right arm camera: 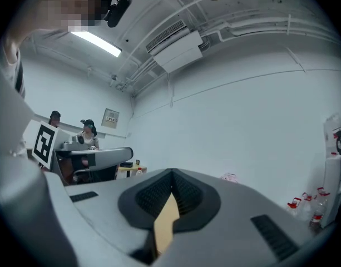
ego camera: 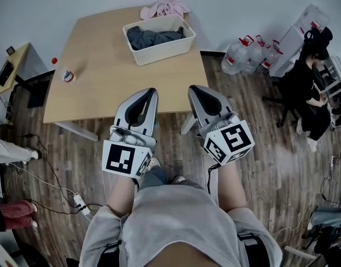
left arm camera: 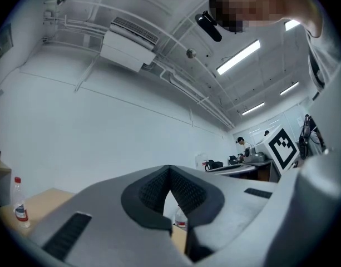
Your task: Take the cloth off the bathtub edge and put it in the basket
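Note:
A white basket [ego camera: 166, 51] stands at the far side of the wooden table [ego camera: 103, 77], with a dark grey cloth [ego camera: 151, 36] lying inside it. Behind the basket, at the table's far edge, lies a crumpled pink cloth [ego camera: 166, 6], which shows small and far off in the right gripper view [right arm camera: 230, 177]. My left gripper [ego camera: 151, 92] and right gripper [ego camera: 193, 88] hover side by side over the table's near edge, well short of the basket. Both are shut with nothing between their jaws, as the left gripper view [left arm camera: 169, 168] and the right gripper view [right arm camera: 172, 173] show. No bathtub is in view.
A small bottle [ego camera: 67, 75] stands near the table's left edge and shows in the left gripper view [left arm camera: 20, 207]. Large water jugs [ego camera: 245, 54] stand on the floor to the right. A person [ego camera: 309, 88] sits at a desk further right. Cables lie on the floor at left.

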